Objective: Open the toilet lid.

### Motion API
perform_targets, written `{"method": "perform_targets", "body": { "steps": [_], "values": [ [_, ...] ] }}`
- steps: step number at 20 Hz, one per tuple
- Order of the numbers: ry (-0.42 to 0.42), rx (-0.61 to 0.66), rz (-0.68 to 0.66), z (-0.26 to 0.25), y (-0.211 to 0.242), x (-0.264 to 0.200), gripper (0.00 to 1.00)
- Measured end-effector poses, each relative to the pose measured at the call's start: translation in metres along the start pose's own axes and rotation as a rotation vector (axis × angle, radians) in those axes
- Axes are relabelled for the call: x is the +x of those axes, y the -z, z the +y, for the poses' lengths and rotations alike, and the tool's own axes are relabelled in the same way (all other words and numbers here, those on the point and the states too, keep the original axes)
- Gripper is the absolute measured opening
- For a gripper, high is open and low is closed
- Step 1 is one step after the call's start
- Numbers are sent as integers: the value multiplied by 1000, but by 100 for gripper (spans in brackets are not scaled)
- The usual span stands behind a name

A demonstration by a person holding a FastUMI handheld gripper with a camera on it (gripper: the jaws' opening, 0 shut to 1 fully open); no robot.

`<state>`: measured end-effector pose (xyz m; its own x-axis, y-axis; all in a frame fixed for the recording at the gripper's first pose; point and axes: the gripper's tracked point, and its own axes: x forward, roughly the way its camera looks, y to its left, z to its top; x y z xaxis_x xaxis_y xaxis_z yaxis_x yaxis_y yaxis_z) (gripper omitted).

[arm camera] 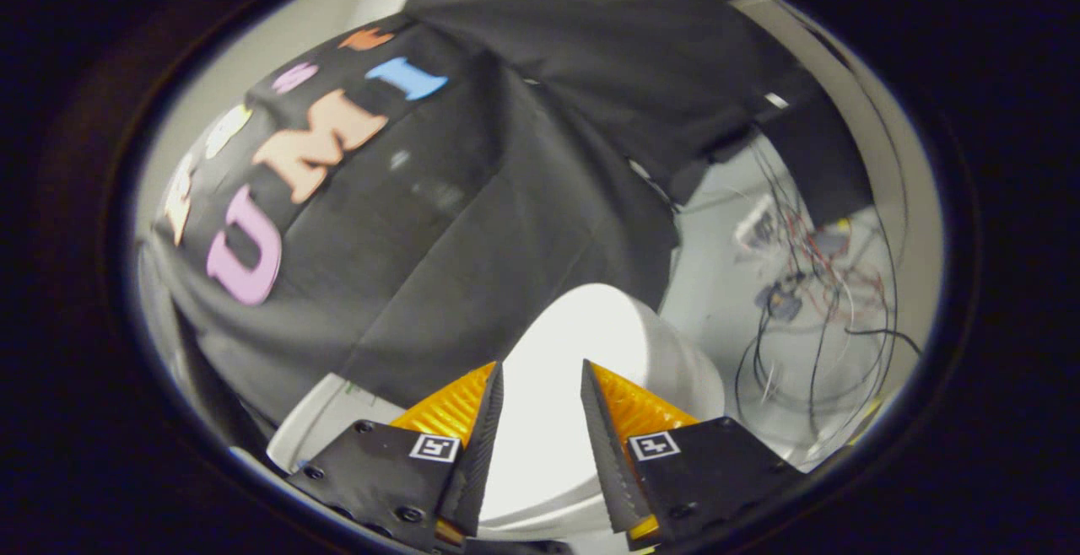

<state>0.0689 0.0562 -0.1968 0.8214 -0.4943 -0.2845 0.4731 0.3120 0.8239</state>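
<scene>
The black cloth booth wall is hanging behind a glossy white oval toilet lid, which is lying down and rising slightly beyond the fingers. A loose tangle of thin dark wires is sprawling on the pale wall beside it. The hand-held gripper is hovering spread, lid showing between its fingers, pinching nothing. Judging from here, the smooth rim could be slipping free unless the fingers are hooking its edge squarely.
</scene>
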Motion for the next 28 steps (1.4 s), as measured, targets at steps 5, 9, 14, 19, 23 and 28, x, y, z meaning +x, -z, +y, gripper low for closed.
{"method": "perform_targets", "body": {
  "steps": [5, 9, 14, 19, 23, 28],
  "values": [
    [195, 152, 63, -75, 47, 2, 48],
    [220, 230, 56, -100, 55, -3, 47],
    [246, 249, 91, -101, 65, -13, 48],
    [226, 256, 213, -97, 83, -2, 38],
    [209, 242, 206, -93, 81, -10, 13],
    [140, 134, 198, -78, 67, -9, 7]
  ]
}}
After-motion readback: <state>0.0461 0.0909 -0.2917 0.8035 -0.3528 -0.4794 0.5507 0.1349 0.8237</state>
